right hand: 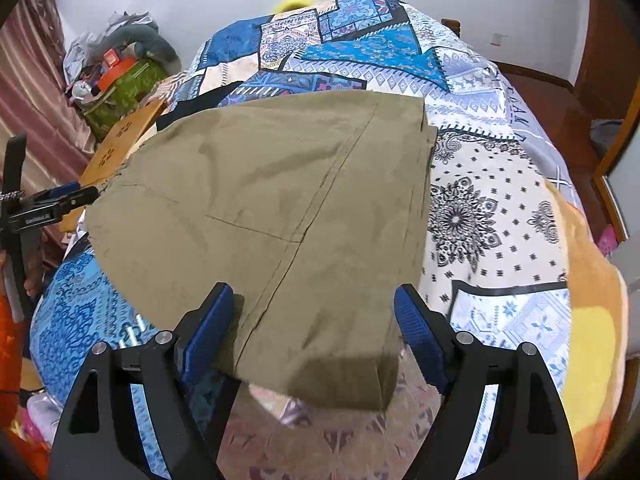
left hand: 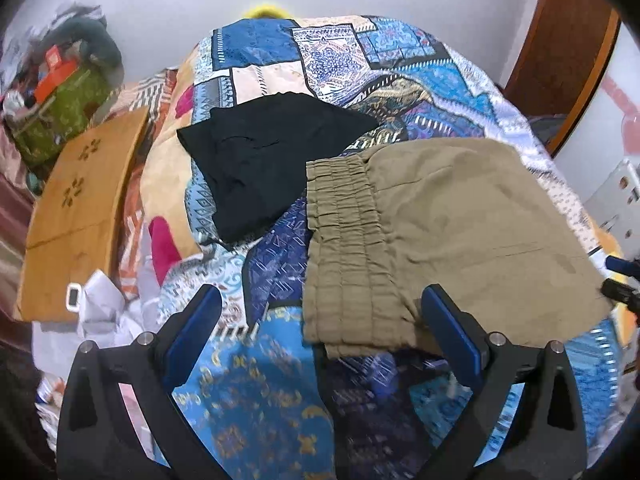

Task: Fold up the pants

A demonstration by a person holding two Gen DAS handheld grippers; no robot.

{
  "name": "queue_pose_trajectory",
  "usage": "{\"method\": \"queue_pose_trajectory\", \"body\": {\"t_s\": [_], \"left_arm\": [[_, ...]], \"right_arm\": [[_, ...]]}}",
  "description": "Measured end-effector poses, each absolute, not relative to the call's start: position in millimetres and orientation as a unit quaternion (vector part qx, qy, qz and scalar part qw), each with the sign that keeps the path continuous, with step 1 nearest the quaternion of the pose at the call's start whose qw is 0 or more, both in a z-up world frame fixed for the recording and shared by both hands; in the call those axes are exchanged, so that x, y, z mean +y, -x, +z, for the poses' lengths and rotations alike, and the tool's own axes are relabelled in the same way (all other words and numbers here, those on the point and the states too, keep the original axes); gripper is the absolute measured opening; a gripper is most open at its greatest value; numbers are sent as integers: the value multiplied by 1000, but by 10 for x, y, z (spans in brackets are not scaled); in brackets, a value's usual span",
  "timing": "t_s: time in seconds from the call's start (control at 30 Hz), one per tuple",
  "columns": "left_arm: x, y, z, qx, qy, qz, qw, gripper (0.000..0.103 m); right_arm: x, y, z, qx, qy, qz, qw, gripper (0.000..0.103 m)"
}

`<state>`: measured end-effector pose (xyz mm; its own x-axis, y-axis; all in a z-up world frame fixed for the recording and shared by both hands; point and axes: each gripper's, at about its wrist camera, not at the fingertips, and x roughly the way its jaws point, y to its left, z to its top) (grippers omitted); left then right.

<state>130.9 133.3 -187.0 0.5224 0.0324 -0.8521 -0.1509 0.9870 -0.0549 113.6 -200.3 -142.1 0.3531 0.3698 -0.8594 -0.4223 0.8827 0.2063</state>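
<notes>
Folded khaki pants (left hand: 432, 236) lie flat on the patterned bedspread (left hand: 280, 380), elastic waistband toward the left. My left gripper (left hand: 320, 316) is open just above the near corner of the waistband, holding nothing. In the right wrist view the same pants (right hand: 280, 208) fill the middle. My right gripper (right hand: 314, 308) is open over their near folded end, jaws wide apart and empty. The left gripper shows at the left edge of the right wrist view (right hand: 60, 200). The right gripper's tips show at the right edge of the left wrist view (left hand: 620, 280).
A folded black garment (left hand: 264, 160) lies on the bed behind the pants. A wooden board (left hand: 76, 216) and a green cluttered box (left hand: 60, 116) stand to the left. White crumpled cloth (left hand: 104, 304) lies at the left bed edge. A wooden door frame (left hand: 568, 48) stands at the right.
</notes>
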Motion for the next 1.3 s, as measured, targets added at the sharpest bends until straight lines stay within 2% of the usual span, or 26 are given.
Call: {"method": "queue_pose_trajectory", "body": {"t_s": [0.2, 0.33, 0.57, 0.77, 1.0, 1.03, 1.1, 1.13, 1.17, 1.27, 1.3], "left_arm": [[1319, -1166, -1746, 487, 125, 34, 864, 101], [1207, -1158, -1829, 509, 162, -1, 846, 101], [1030, -1224, -2066, 551, 216, -65, 803, 101], [1010, -1386, -2212, 564, 251, -81, 782, 101], [1270, -1686, -2338, 551, 352, -96, 751, 102], [1296, -1707, -2340, 548, 355, -90, 752, 98], [1312, -1767, -2322, 544, 337, -62, 766, 82], [1296, -1782, -2299, 544, 320, -46, 774, 67], [1275, -1788, -2273, 542, 303, -32, 783, 56], [1241, -1758, -2164, 526, 262, -10, 809, 39], [1228, -1722, -2110, 520, 247, -5, 818, 38]], "right_arm": [[-1721, -1052, -1101, 456, 42, 281, 843, 80], [-1456, -1070, -1123, 440, 48, 308, 842, 80], [-1205, -1145, -1510, 487, 89, 316, 810, 80], [-1308, -1163, -1563, 491, 62, 328, 805, 80], [-1309, -1148, -1590, 495, 45, 338, 800, 81], [-1311, -1143, -1591, 494, 44, 338, 800, 82], [-1315, -1142, -1592, 493, 43, 339, 800, 82], [-1317, -1140, -1592, 493, 42, 339, 800, 82], [-1318, -1146, -1592, 493, 40, 339, 800, 82], [-1336, -1141, -1586, 493, 36, 340, 800, 82], [-1338, -1144, -1580, 493, 35, 340, 800, 82]]}}
